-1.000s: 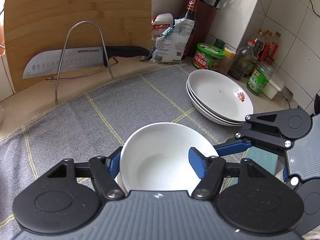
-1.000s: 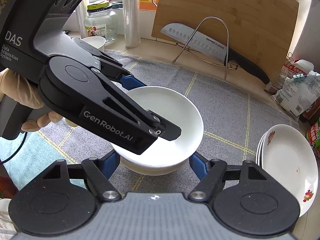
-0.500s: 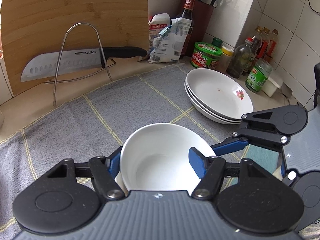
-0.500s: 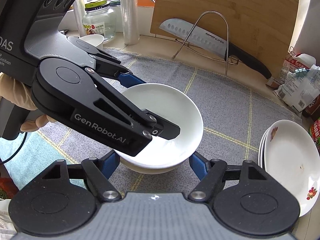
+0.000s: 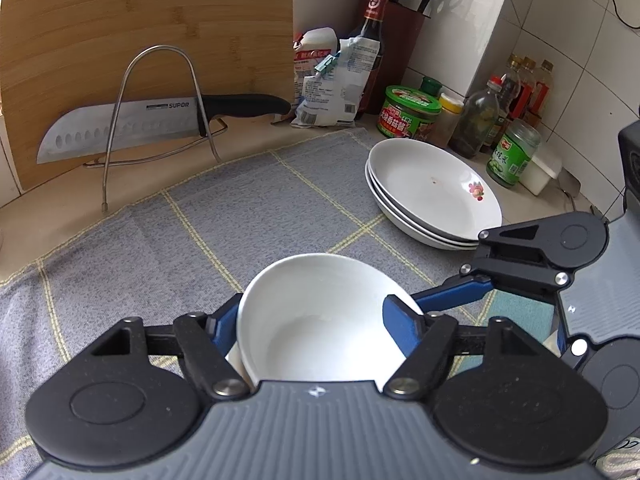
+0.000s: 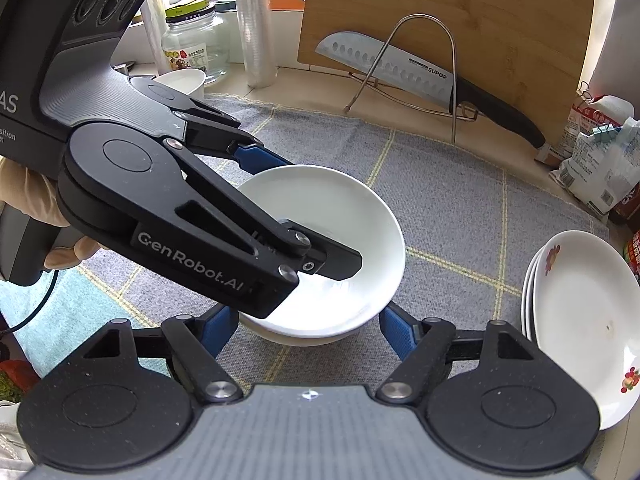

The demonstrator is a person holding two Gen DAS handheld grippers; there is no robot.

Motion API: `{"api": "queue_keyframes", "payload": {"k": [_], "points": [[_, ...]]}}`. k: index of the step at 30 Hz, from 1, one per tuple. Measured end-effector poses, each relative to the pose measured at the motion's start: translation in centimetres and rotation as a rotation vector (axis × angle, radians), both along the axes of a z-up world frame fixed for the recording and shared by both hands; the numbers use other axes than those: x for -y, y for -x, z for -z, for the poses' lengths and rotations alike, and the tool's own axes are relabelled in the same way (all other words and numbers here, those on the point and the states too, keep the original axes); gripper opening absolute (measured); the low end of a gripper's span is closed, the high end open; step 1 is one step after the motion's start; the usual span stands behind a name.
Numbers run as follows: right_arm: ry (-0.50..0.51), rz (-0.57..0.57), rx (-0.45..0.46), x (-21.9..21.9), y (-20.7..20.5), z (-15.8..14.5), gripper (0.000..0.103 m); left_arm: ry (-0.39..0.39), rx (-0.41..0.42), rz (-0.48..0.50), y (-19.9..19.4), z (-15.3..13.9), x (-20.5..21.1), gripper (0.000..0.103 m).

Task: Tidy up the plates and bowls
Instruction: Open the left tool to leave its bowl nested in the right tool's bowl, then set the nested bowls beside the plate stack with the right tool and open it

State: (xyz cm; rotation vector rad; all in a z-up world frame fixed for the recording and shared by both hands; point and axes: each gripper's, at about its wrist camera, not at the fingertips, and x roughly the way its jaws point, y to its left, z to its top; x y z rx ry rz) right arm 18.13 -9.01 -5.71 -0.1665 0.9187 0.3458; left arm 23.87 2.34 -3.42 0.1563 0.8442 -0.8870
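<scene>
Two white bowls sit nested on the grey checked cloth (image 5: 240, 232). The upper bowl (image 5: 320, 320) lies between the blue fingers of my left gripper (image 5: 312, 322), whose jaws are opening. In the right wrist view one left finger (image 6: 340, 260) reaches inside that upper bowl (image 6: 352, 208) and the other (image 6: 256, 156) stands outside its far rim. My right gripper (image 6: 306, 330) straddles the lower bowl (image 6: 304, 338) with a gap on each side, jaws opening. A stack of white plates (image 5: 432, 188) with a flower print rests to the right.
A knife (image 5: 120, 132) leans in a wire rack in front of a bamboo board (image 5: 140, 20). Jars and bottles (image 5: 408, 112) crowd the tiled back right corner. A glass jar (image 6: 196, 48) and small white cup (image 6: 182, 80) stand far left. A gloved hand (image 6: 24, 200) holds the left gripper.
Both pairs of jaws have spread a little around the nested bowls. The bowls, the plates and both hands stay where they were.
</scene>
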Motion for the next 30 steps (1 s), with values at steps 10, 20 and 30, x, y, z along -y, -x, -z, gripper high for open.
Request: {"api": "queue_keyframes", "payload": {"k": [10, 20, 30], "points": [[-0.011, 0.000, 0.047, 0.3, 0.7, -0.5, 0.103, 0.002, 0.103, -0.073, 0.2, -1.4, -2.0, 0.086], [-0.056, 0.073, 0.072, 0.9, 1.5, -0.5, 0.103, 0.016, 0.207, -0.215, 3.1, -1.6, -6.8, 0.100], [-0.105, 0.236, 0.125, -0.2, 0.4, -0.6, 0.103, 0.013, 0.208, -0.351, 5.0, 0.0, -12.1, 0.100]]}}
